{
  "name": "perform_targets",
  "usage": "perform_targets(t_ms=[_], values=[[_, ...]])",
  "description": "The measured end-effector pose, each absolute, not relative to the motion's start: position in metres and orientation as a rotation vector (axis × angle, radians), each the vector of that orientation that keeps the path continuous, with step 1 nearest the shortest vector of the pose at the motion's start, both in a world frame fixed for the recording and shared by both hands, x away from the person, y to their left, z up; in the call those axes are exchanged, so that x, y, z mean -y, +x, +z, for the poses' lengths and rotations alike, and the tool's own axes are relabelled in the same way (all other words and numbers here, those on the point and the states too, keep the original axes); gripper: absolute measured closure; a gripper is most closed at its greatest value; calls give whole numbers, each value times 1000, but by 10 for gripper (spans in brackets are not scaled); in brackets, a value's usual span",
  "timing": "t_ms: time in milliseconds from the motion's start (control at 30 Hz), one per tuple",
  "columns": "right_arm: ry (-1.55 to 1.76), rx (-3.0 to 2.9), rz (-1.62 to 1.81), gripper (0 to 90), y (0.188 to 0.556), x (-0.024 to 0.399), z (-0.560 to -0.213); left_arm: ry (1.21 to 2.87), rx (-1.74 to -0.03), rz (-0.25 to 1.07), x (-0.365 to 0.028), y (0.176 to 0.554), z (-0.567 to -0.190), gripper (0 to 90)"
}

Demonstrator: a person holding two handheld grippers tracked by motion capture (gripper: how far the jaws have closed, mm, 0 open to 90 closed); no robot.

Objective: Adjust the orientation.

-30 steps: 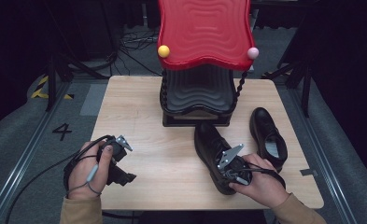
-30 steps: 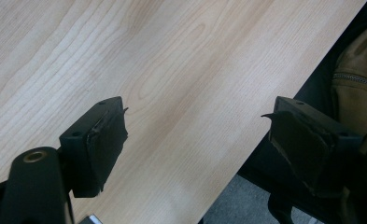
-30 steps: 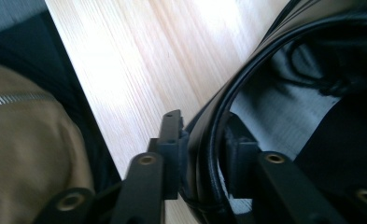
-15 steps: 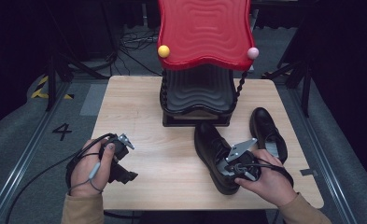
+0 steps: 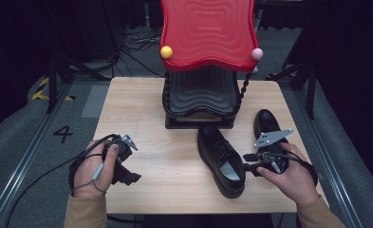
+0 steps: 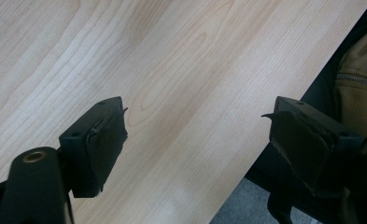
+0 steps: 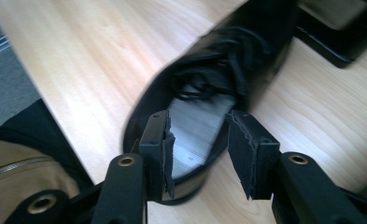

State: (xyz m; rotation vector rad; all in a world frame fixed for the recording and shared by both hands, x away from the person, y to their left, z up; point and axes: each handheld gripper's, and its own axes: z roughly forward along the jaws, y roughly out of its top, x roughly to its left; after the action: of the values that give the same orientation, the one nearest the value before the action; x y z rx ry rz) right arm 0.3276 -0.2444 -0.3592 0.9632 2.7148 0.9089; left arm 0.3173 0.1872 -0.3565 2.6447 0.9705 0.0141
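Since a moment ago my right gripper (image 5: 251,162) has lifted off the near black shoe (image 5: 220,159) toward the right, its jaws just opening and now released, the shoe's heel wall no longer pinched. That shoe lies mid-table before the red rack (image 5: 206,33). Next I should back away cleanly without nudging it; my left gripper (image 5: 127,164) rests open.

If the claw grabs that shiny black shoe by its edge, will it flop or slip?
The shoe looks like stiff leather, so it probably keeps its shape. Its glossy skin may be slippery. Lifted by the heel rim, the toe would likely droop down.
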Motion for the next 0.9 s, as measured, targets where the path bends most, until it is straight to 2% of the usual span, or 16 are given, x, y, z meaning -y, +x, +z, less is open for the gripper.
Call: perform_targets(t_ms=[533,900], values=[[1268,-2496,776,579,342,301,-362,2643,-976,5,-189,318,-358,195],[1489,-2502,657,543,353,323,-386,2641,-979,4,-189,318,-358,194]])
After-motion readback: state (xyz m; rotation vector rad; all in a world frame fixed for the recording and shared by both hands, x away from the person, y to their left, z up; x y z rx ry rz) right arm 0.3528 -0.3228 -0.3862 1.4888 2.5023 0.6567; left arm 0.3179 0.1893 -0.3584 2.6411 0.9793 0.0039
